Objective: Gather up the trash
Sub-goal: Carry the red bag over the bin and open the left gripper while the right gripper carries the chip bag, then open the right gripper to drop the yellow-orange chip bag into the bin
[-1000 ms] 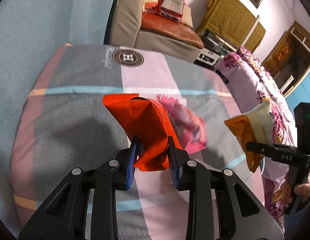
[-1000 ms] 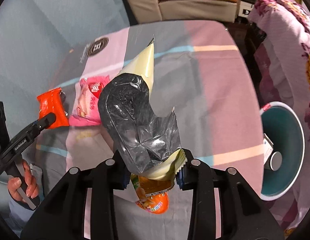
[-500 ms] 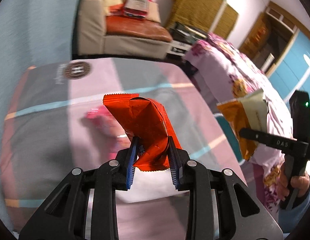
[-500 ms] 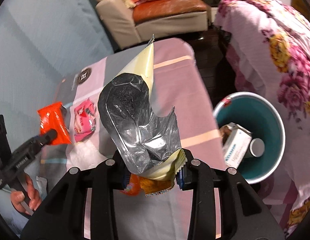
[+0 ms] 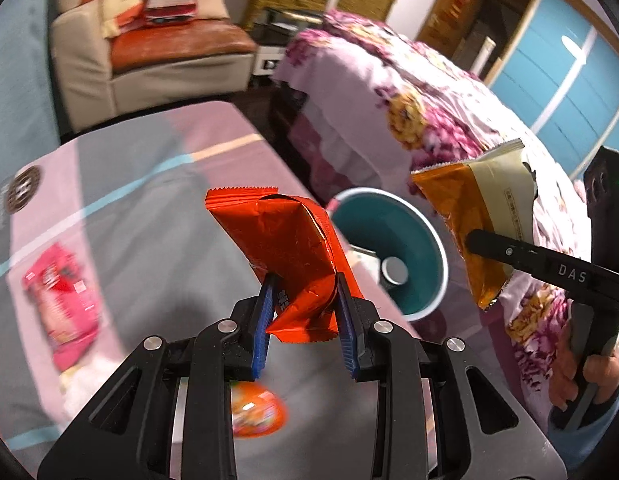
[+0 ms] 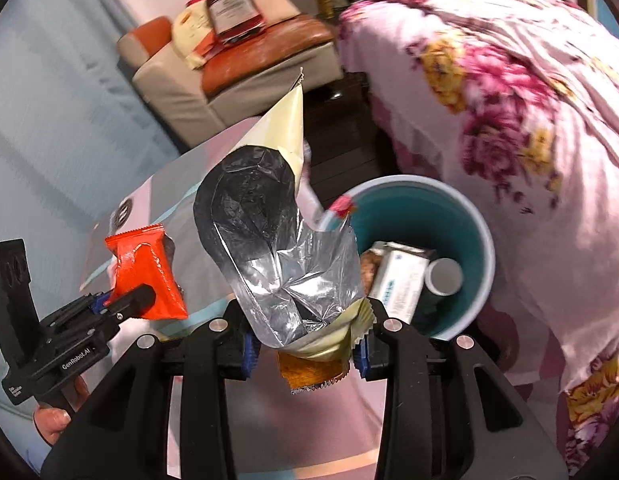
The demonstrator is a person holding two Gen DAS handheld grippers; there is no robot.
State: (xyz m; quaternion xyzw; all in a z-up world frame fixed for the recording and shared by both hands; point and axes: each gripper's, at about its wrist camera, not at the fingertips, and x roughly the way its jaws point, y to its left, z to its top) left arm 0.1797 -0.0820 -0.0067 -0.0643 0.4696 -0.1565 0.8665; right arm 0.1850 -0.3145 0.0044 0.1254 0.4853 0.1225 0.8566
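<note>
left wrist view: the left gripper (image 5: pixel 305 316) has its jaws clamped on the lower end of an orange wrapper (image 5: pixel 285 256), which stands up between the blue pads. taking the teal bin (image 5: pixel 393 256) as landmark, the wrapper is held above the desk (image 5: pixel 149 184) just to the bin's left, not yet over the opening. the right gripper (image 5: pixel 471 240) holds a yellow and cream bag (image 5: pixel 481 216) up on the bin's right side.

as a judgement, the task is partway along. the bin already contains some things, and two pieces are gripped and close to it, but neither has been dropped in. a pink packet (image 5: pixel 61 304) lies on the desk well to the left of the bin, and a round orange pack (image 5: pixel 257 412) lies on the desk under the left gripper, nearer the bin. both are left to collect.

the right wrist view shows what the left cannot: the bin's inside, with a white box (image 6: pixel 397 280) and a grey-capped container (image 6: pixel 443 276) at the bottom. it also shows the bag (image 6: pixel 277 256) torn open with its silver lining exposed, and the right gripper (image 6: pixel 305 350) with its jaws pressed on the bag's crimped bottom edge. the bag sits in front of the bin's left rim here. only the left wrist view shows the pink packet and the round pack.
</note>
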